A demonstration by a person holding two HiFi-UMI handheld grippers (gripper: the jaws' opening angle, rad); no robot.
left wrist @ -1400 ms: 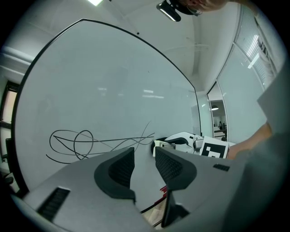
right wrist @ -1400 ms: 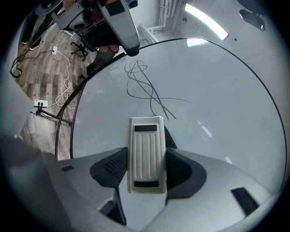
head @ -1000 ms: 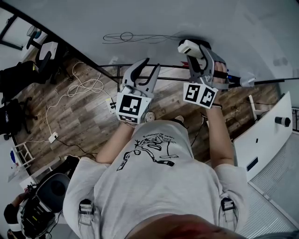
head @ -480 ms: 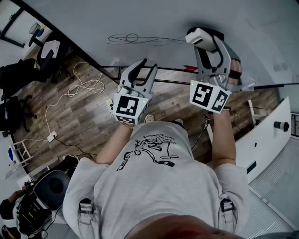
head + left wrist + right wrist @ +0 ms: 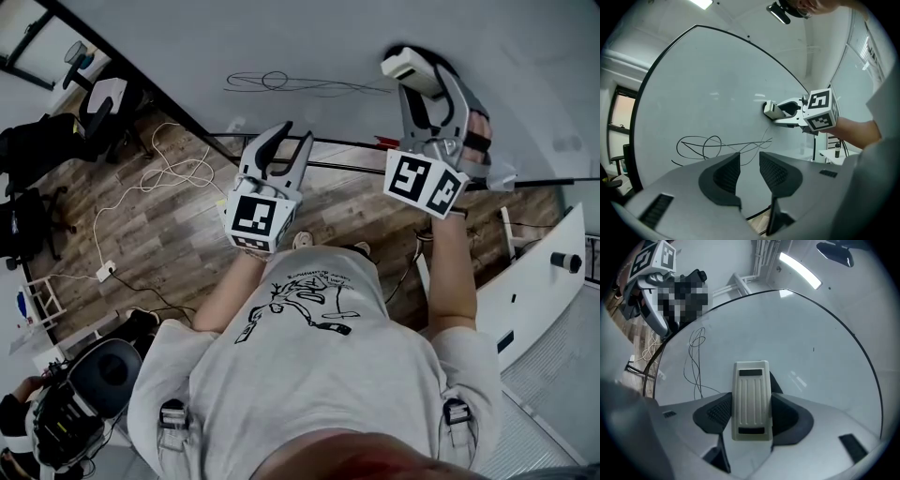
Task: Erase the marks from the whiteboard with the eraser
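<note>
While the left gripper [image 5: 749, 160] hangs empty, its jaws a little apart and just now closing further with nothing between them, the right gripper [image 5: 751, 405] is clamped on the pale ribbed eraser [image 5: 751, 380]. That eraser is held up at the whiteboard [image 5: 309, 37], just up and right of the looping black marks [image 5: 717, 145].

The left gripper [image 5: 292, 136], at the centre of the head view, is pointing up-frame. Its jaws are standing apart with nothing between them and have just been closing a little. The right gripper [image 5: 424, 77], at upper right, is clamping the eraser [image 5: 751, 390]. The left forearm [image 5: 225, 291] and right forearm [image 5: 445, 272] are both stretching forward.
</note>
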